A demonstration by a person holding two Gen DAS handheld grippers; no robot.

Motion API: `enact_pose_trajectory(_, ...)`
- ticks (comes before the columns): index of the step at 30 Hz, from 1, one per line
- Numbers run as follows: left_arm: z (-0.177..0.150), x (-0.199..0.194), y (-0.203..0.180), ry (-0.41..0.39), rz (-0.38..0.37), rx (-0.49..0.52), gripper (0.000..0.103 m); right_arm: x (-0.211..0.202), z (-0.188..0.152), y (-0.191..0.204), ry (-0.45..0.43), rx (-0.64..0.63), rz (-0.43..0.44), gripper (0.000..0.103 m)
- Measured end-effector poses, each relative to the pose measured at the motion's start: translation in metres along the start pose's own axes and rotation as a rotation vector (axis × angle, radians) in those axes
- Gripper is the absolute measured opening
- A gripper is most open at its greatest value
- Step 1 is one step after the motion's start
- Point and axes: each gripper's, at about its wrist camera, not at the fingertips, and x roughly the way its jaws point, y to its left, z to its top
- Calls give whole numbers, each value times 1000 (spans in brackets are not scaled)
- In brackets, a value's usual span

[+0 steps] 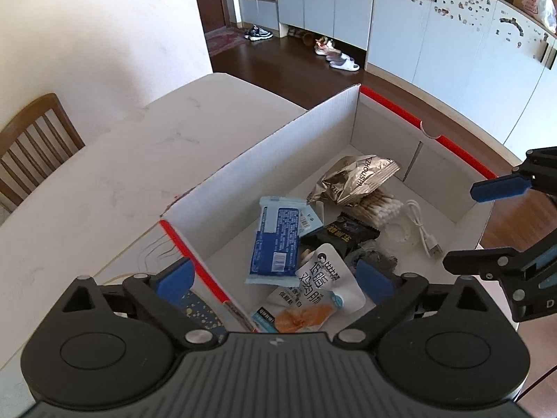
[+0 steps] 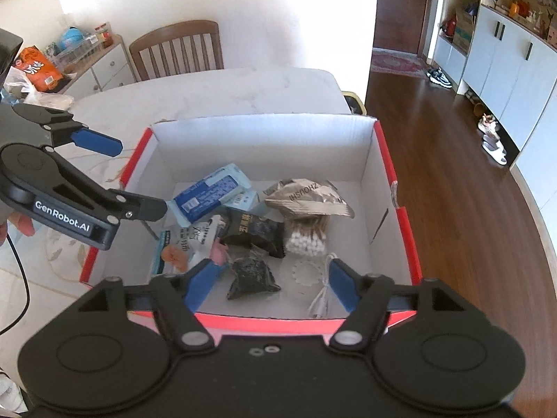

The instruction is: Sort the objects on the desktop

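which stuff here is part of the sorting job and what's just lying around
Job: box; in it wipes pack, silver bag, cotton swabs, black packet, white cable.

Lying about: chair, shoes, orange bag.

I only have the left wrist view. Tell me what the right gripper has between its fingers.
Observer: Nothing. The right wrist view shows the right gripper open and empty, above the box's near red rim.
Operator: Report what lies in the box below it.
Observer: A clear bag of dark bits lies by one finger, and the white cable by the other.
Operator: Check for items outside the box.
Observer: An orange snack bag sits on a side cabinet beyond the table. Your view shows neither.
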Motion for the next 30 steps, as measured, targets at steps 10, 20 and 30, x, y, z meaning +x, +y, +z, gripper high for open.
enact_pose_trajectory(10, -12, -26, -2, -40, 35, 21, 100, -18, -5, 14, -27, -34, 23, 87)
enact_pose_trajectory(20, -23, -34, -2, -36, 48, 11, 100, -29, -8, 23, -46, -44, 31, 90)
enact_pose_trajectory(30, -35, -42, -1, -31, 58, 15, 100, -31, -13, 31, -36, -40, 24, 90)
